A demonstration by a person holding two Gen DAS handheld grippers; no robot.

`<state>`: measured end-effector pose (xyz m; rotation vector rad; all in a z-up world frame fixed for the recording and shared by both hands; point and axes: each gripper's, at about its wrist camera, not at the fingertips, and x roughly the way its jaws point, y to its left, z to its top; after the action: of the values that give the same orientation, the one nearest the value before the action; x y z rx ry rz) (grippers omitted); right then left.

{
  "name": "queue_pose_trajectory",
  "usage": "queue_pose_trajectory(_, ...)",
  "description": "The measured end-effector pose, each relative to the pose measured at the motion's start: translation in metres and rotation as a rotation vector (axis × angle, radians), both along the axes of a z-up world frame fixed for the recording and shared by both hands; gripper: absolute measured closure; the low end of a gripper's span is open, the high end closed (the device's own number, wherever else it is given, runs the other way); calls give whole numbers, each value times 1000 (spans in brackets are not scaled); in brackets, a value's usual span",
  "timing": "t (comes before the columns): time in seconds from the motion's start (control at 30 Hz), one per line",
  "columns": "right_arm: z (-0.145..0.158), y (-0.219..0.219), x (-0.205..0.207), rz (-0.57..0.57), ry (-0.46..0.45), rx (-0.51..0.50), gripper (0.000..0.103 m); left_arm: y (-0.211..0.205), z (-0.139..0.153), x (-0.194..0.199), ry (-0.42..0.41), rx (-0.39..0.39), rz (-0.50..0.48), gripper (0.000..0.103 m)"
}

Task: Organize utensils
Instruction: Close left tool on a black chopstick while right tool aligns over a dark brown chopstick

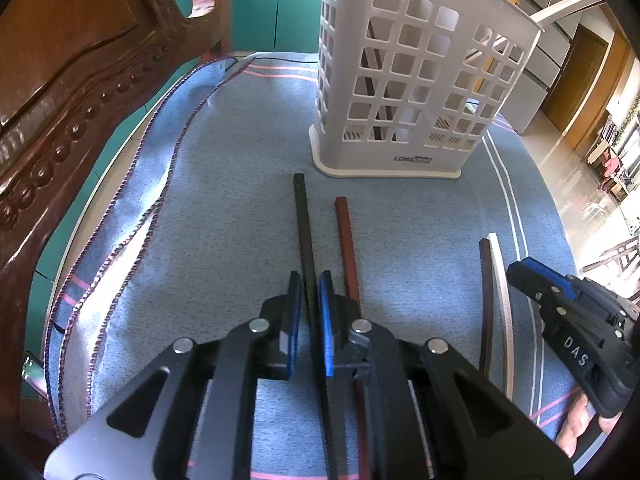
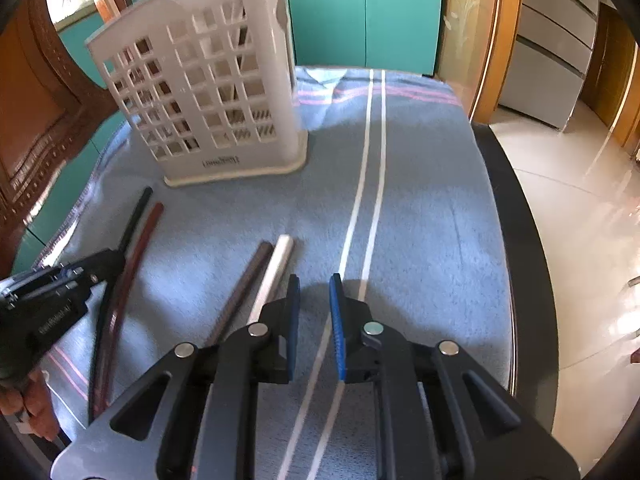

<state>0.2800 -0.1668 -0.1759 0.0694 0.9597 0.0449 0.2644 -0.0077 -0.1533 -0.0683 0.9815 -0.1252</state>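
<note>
A white slotted utensil basket (image 1: 404, 92) stands upright on the blue towel (image 1: 224, 200); it also shows in the right wrist view (image 2: 212, 92). Four chopsticks lie on the towel: black (image 1: 301, 216), red-brown (image 1: 347, 240), dark brown (image 1: 486, 304) and white (image 1: 502, 300). My left gripper (image 1: 310, 284) has its blue pads on either side of the black chopstick, narrowly apart. My right gripper (image 2: 315, 284) is open and empty, just right of the white chopstick (image 2: 276, 268) and dark brown chopstick (image 2: 248, 280).
A carved wooden chair back (image 1: 60, 92) stands close on the left. Teal cabinets (image 2: 364, 12) are behind the table. The table's dark edge (image 2: 520, 240) runs along the right, with tiled floor (image 2: 580, 220) beyond.
</note>
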Motion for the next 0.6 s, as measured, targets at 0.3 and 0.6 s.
queue_pose_trajectory(0.3,2,16,-1,52,-12,-33,87,-4,1,-1,-8,16,-22,85)
queue_pose_trajectory(0.6,6,19,-4,74,-29,-29,87,-14,0,0,-7,-2,-59,95)
